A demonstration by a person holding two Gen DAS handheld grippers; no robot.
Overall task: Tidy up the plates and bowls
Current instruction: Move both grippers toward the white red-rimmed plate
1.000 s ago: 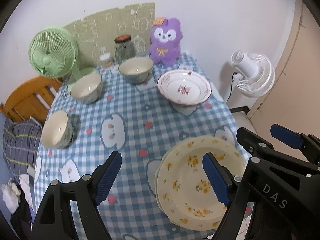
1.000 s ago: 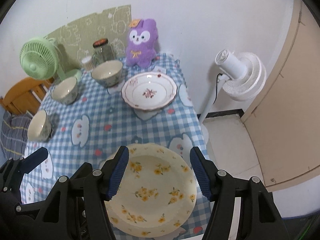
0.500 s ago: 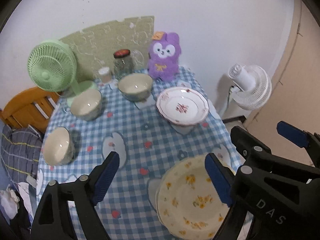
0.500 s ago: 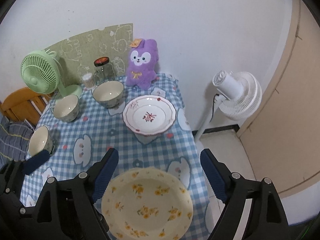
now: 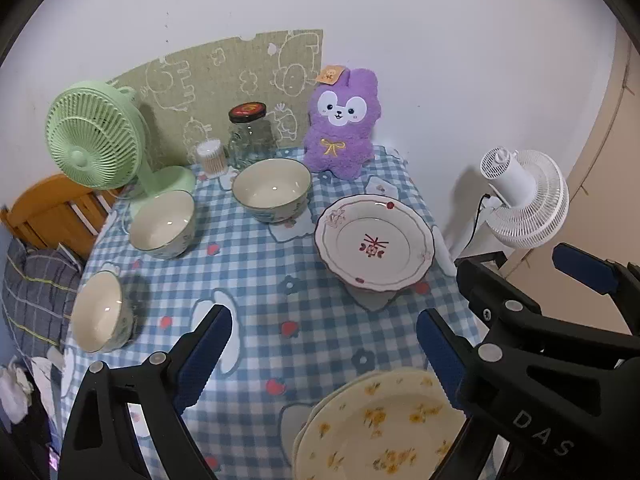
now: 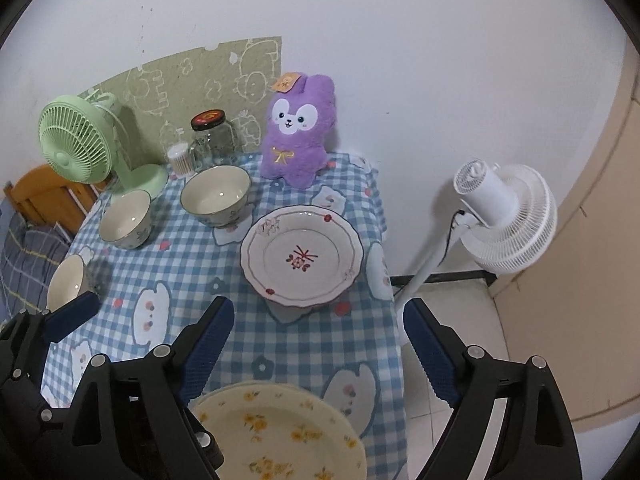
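Observation:
A stack of yellow-flowered plates (image 5: 380, 432) (image 6: 276, 436) lies at the near edge of the checked tablecloth (image 5: 256, 280). Further back sits a white plate with a red flower (image 5: 374, 244) (image 6: 302, 256). Three cream bowls stand to the left: a large one (image 5: 272, 190) (image 6: 216, 194), a middle one (image 5: 162, 224) (image 6: 126, 218) and a near one (image 5: 98, 312) (image 6: 66, 282). My left gripper (image 5: 320, 344) hovers over the cloth, its jaws opening with nothing between them. My right gripper (image 6: 318, 332) hangs above the flowered plates, its jaws also opening and empty.
A green desk fan (image 5: 96, 136), a glass jar (image 5: 250, 132), a swab pot (image 5: 210, 158) and a purple plush toy (image 5: 340, 132) line the back by the wall. A white standing fan (image 6: 504, 220) is on the floor to the right. A wooden chair (image 5: 48, 212) stands left.
Both grippers have drawn back from the table and their jaws have spread wider. The flowered plates have slid toward the bottom of both views and stay on the cloth.

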